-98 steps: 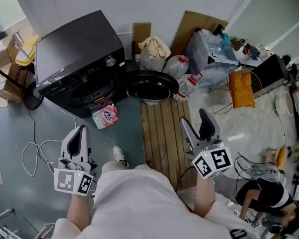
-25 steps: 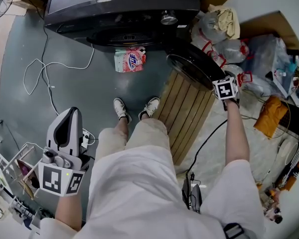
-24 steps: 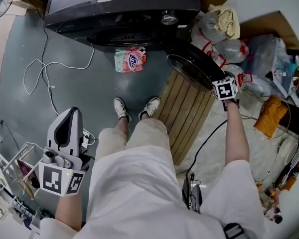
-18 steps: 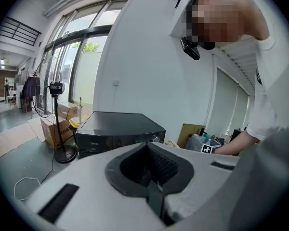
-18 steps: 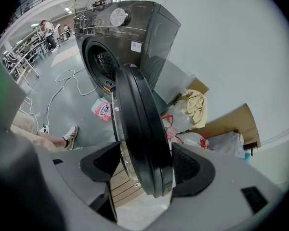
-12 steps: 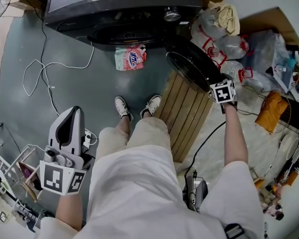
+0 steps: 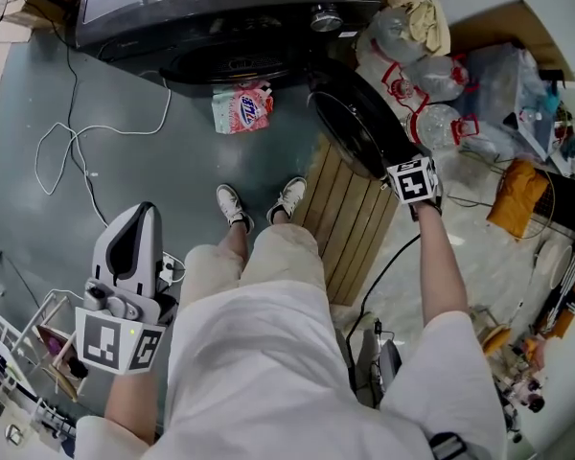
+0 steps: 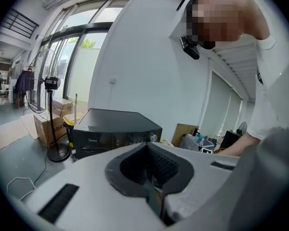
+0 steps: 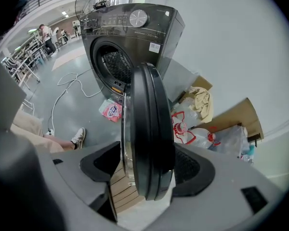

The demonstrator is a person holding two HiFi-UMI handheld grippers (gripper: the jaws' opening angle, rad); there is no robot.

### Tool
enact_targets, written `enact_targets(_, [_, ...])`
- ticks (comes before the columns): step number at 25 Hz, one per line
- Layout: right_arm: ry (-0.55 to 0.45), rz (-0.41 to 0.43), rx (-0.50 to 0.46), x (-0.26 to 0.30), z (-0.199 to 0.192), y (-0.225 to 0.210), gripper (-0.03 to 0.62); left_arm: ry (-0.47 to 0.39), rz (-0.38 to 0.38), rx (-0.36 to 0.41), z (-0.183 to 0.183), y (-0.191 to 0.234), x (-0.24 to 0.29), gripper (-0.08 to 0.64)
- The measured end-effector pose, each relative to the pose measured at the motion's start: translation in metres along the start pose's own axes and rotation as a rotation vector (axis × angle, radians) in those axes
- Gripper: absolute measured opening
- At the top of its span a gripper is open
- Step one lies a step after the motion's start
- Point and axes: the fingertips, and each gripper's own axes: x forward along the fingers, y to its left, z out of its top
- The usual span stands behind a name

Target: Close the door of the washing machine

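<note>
The black washing machine (image 7: 220, 8) stands at the top of the head view with its round drum opening (image 9: 111, 64) uncovered. Its dark round door (image 7: 350, 123) hangs swung out to the right. My right gripper (image 7: 401, 164) is at the door's outer edge at arm's length. In the right gripper view the door rim (image 9: 149, 129) fills the space between the jaws, and my right gripper (image 9: 147, 177) is shut on it. My left gripper (image 7: 139, 217) hangs low by my left side, far from the machine. Its jaws meet with nothing held, as the left gripper (image 8: 151, 177) view shows.
A pink detergent bag (image 7: 241, 108) lies on the floor before the machine. A wooden slatted pallet (image 7: 350, 218) lies under the door. A white cable (image 7: 67, 151) loops at left. Plastic bags (image 7: 431, 84) and cardboard pile up at right. My shoes (image 7: 232, 206) stand near the pallet.
Earlier both grippers hung near my body, clear of the door. Over the last second my right gripper and the door edge have shifted slightly left, toward the machine. The left gripper stays put.
</note>
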Motion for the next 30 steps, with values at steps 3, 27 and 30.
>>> enact_targets(3, [0.001,0.009,0.016,-0.003,-0.002,0.018,0.331,-0.005,-0.017,0.001,-0.001,0.004,-0.003,0.004])
enact_targets(27, [-0.061,0.096,0.244,-0.019,0.026,0.155,0.245,-0.044,-0.058,-0.039,0.002,0.052,-0.030,0.005])
enact_targets(30, [-0.066,0.109,0.279,-0.018,0.033,0.169,0.247,-0.053,-0.051,-0.054,0.000,0.059,-0.034,0.004])
